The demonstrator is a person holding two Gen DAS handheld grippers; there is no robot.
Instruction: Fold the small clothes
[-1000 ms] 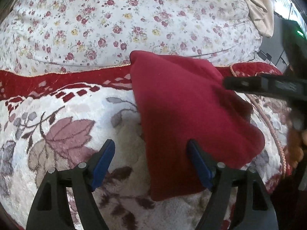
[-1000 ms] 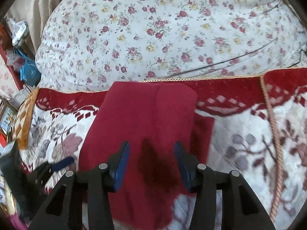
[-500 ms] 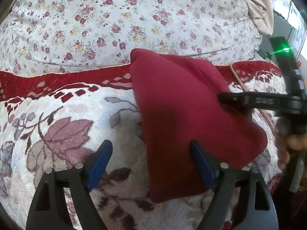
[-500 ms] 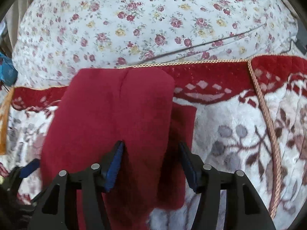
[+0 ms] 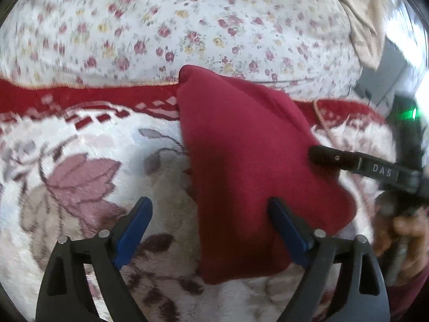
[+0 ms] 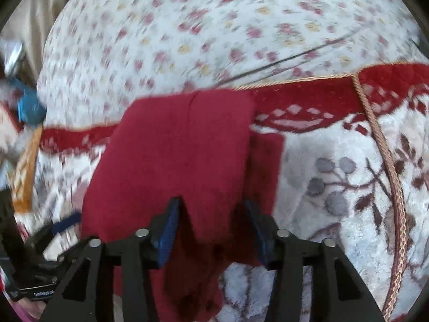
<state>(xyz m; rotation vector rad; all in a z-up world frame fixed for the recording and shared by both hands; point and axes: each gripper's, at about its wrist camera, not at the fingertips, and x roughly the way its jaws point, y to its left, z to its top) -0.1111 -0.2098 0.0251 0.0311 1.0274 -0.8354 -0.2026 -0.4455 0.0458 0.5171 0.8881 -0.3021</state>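
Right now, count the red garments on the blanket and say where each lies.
1: the red garment lies folded on the floral blanket, its far edge reaching the flowered bedding. Others may be out of view.

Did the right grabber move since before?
Yes. The right gripper crept forward and down over the red cloth, toward the blanket's red border. Its jaws have just been opening, with cloth between them.

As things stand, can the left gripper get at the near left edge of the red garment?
Probably yes. The left gripper is open and has just widened; the red garment has its near edge between the fingers, lying flat on the blanket, nothing covering it.
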